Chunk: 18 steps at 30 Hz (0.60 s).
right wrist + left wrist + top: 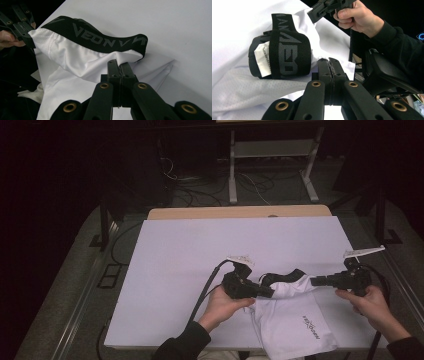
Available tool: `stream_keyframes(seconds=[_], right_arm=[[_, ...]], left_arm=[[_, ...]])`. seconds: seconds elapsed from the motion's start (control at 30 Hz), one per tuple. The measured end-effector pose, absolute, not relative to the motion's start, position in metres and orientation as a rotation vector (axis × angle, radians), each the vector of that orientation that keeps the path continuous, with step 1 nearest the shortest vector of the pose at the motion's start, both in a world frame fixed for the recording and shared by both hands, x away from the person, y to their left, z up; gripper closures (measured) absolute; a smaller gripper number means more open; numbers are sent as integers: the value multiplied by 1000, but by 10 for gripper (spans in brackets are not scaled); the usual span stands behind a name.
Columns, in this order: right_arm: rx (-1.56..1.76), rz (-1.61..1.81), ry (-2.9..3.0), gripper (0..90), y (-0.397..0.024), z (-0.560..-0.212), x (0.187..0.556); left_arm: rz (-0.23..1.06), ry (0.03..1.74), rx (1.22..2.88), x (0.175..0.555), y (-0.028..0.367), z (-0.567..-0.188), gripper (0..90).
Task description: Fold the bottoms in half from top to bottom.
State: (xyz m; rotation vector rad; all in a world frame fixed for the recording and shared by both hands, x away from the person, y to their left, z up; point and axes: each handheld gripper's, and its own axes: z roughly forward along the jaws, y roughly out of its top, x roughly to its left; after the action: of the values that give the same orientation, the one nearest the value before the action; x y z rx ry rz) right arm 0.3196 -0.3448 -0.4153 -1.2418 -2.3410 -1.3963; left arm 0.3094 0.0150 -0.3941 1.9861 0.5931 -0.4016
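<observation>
A pair of white mesh shorts (292, 320) with a black lettered waistband (283, 276) lies at the front right of the white table (200, 250) and hangs over its near edge. My left gripper (268, 292) is shut on the white fabric at the waistband's left end; its jaws (329, 62) meet on the cloth beside the bunched band (287, 53). At the band's right end my right gripper (315, 281) is shut on the fabric just under the waistband (107, 40), its tips (119, 64) pinching the cloth. The band is stretched between the two and raised slightly.
A wooden table edge (240, 212) shows beyond the white sheet. Behind it stand a metal frame (272, 165) and loose cables (195, 190) on the dark floor. Bare white table surface stretches left of and beyond the shorts. Cables trail from both grippers.
</observation>
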Motion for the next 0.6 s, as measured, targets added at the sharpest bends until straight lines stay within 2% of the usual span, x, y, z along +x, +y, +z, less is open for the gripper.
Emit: stream_keyframes(seconds=[0.6], right_arm=[[-1209, -1352, -2318, 877, -340, -429, 304]], left_arm=[[-471, 611, 1973, 296, 26, -416, 885]])
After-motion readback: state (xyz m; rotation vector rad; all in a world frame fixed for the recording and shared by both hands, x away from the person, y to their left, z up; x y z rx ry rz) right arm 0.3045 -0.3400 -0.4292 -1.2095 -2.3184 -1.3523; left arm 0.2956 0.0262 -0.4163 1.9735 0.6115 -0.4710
